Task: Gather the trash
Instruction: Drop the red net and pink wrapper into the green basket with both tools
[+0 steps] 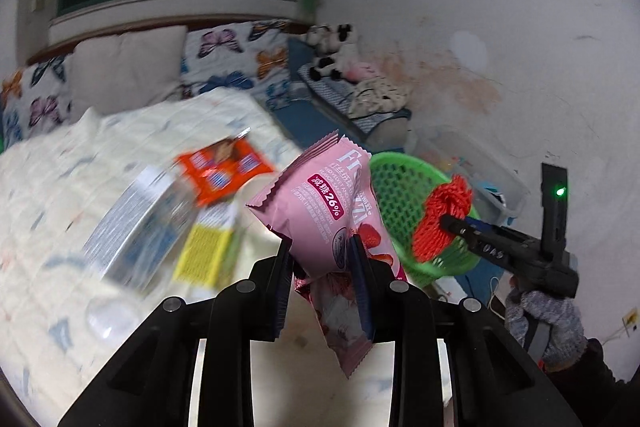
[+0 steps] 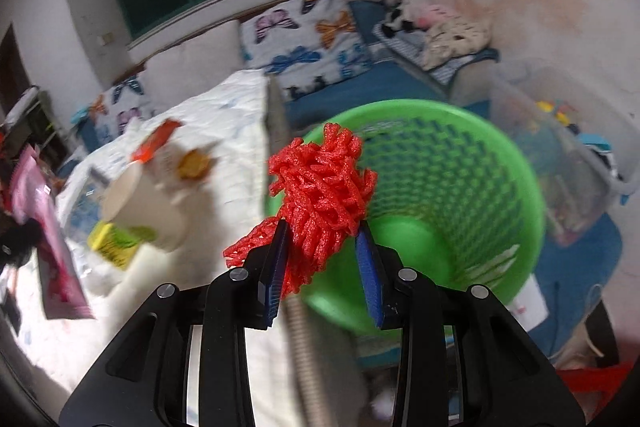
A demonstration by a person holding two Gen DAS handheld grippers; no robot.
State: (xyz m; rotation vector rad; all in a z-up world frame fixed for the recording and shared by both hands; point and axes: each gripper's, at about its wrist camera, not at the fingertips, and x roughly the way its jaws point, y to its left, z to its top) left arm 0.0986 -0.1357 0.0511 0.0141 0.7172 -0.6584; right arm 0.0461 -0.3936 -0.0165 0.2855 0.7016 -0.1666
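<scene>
Landmark: green mesh basket [image 2: 432, 203], standing on the floor just beside the bed edge, its mouth tilted toward the right wrist camera. Right gripper [image 2: 322, 247]: jaws closed on a wad of red foam netting [image 2: 324, 187], which bulges above the blue finger pads [image 2: 370, 271] and trails a strand out to the left; the wad hangs in front of the basket's mouth, near its rim. From the left wrist camera the same right gripper [image 1: 448, 223] and netting [image 1: 444, 215] show against the basket [image 1: 396, 195]. Left gripper [image 1: 322, 255]: jaws pinched on a pink snack wrapper [image 1: 324, 211], held upright, raised above the cream quilt [image 1: 60, 187] to the left of the basket. On the quilt, farther left of the basket: an orange wrapper [image 1: 222, 173], a yellow packet [image 1: 208, 251], and a clear plastic bottle [image 1: 136, 227], all motion-blurred. A white paper cup [image 2: 140, 207] lies near the yellow packet [image 2: 112, 243]. Behind the basket, a clear storage bin [image 2: 568, 163] against the wall.
</scene>
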